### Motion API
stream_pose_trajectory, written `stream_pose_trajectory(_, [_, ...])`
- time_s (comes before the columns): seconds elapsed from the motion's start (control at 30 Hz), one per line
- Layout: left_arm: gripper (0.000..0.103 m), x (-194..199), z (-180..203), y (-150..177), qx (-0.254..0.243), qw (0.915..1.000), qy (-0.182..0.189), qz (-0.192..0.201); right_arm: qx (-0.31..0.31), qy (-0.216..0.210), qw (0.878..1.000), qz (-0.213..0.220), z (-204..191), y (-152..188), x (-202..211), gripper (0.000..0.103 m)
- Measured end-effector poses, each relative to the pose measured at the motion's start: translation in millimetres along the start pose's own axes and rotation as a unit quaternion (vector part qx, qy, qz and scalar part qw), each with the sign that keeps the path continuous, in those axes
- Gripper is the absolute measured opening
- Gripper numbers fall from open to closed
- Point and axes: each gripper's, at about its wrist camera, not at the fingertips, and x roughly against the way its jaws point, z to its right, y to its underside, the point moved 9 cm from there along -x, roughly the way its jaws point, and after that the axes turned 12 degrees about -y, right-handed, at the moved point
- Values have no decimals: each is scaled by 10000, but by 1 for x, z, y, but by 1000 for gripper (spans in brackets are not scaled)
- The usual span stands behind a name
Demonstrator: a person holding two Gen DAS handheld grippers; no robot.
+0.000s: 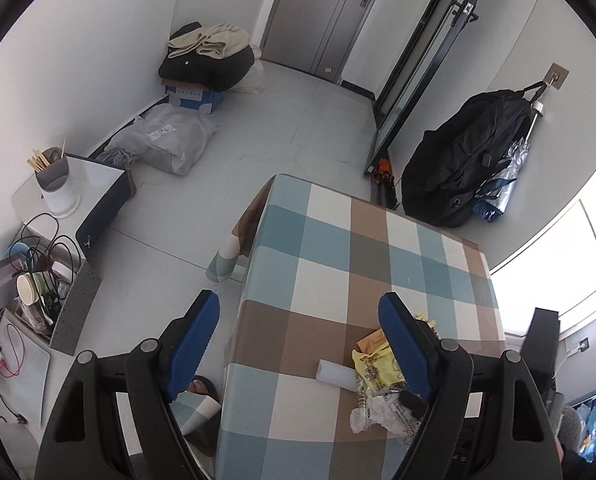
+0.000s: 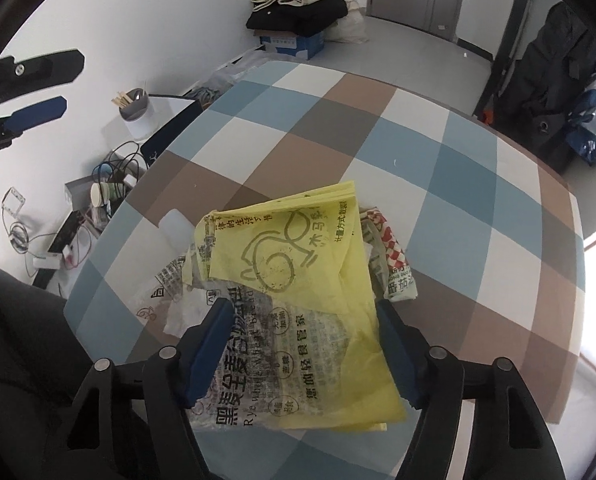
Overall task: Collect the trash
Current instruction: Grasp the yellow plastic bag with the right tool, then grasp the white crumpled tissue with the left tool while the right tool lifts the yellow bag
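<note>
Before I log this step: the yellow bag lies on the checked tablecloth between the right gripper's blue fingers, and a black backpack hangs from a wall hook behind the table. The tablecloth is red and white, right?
Not quite: the tablecloth is checked in blue, brown and white, as the right wrist view shows. The rest holds: the yellow bag lies between the fingers of the right gripper, and the black backpack hangs from the wall hook.

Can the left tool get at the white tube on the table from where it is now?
Probably yes. The left tool is open above the table's edge, and the white tube lies bare between its fingers' lines. Only the yellow bag crowds the tube's right end.
</note>
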Motion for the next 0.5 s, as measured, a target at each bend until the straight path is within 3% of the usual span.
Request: stream_pose_trajectory(0.5, [79,-15,5,14,-103,9993,-280,-231,-257,-275,9979,529,12,4,38,19])
